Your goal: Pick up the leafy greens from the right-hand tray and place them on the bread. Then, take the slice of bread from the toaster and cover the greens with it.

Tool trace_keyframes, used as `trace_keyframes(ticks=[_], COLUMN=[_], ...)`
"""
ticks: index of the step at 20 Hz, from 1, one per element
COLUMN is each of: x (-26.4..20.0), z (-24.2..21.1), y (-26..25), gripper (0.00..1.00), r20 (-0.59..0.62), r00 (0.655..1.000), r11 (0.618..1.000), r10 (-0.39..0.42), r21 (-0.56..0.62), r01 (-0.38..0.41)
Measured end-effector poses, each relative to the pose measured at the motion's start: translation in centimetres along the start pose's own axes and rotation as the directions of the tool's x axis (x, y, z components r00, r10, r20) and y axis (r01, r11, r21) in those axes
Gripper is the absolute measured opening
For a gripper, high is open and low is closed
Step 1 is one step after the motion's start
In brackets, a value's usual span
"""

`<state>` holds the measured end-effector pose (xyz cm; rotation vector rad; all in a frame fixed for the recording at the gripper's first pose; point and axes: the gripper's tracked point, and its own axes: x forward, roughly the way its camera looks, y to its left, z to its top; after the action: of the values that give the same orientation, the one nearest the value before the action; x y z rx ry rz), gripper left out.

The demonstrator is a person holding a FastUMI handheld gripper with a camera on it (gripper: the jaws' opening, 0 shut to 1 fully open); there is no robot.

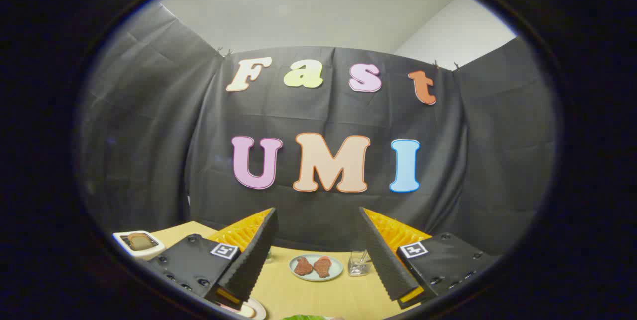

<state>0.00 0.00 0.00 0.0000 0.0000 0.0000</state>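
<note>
My gripper [316, 210] stands open, raised high over the wooden table [318, 295], with nothing between its fingers. A white toaster [138, 244] with a slice of bread [140, 241] standing in its slot sits beyond the left finger, at the table's far left. Below the fingers, at the near edge, a strip of leafy greens [303, 317] just shows. Close to the left finger's base a round plate [251, 308] peeks out, what lies on it mostly hidden.
Between the fingers and farther off, a pale plate [316, 267] holds two reddish-brown pieces of meat. A clear glass [358, 263] stands just to its right, beside the right finger. The black cloth wall closes the back of the table.
</note>
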Motion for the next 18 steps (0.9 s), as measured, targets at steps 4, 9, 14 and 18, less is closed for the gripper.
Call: trace_keyframes(ticks=[4, 9, 14, 18], x=[0.3, 0.4, 0.5, 0.4], z=[-0.7, -0.4, -1.0, -1.5], y=[0.6, 0.1, -0.4, -0.6], gripper=[1.00, 1.00, 1.00, 1.00], r20=[-0.017, -0.001, -0.006, -0.013], r00=[1.000, 1.000, 1.000, 0.999], r11=[1.000, 0.999, 0.998, 0.998], r10=[0.020, 0.023, 0.026, 0.039], r21=[0.015, 0.042, 0.051, 0.051], r01=[-0.020, -0.023, -0.026, -0.039])
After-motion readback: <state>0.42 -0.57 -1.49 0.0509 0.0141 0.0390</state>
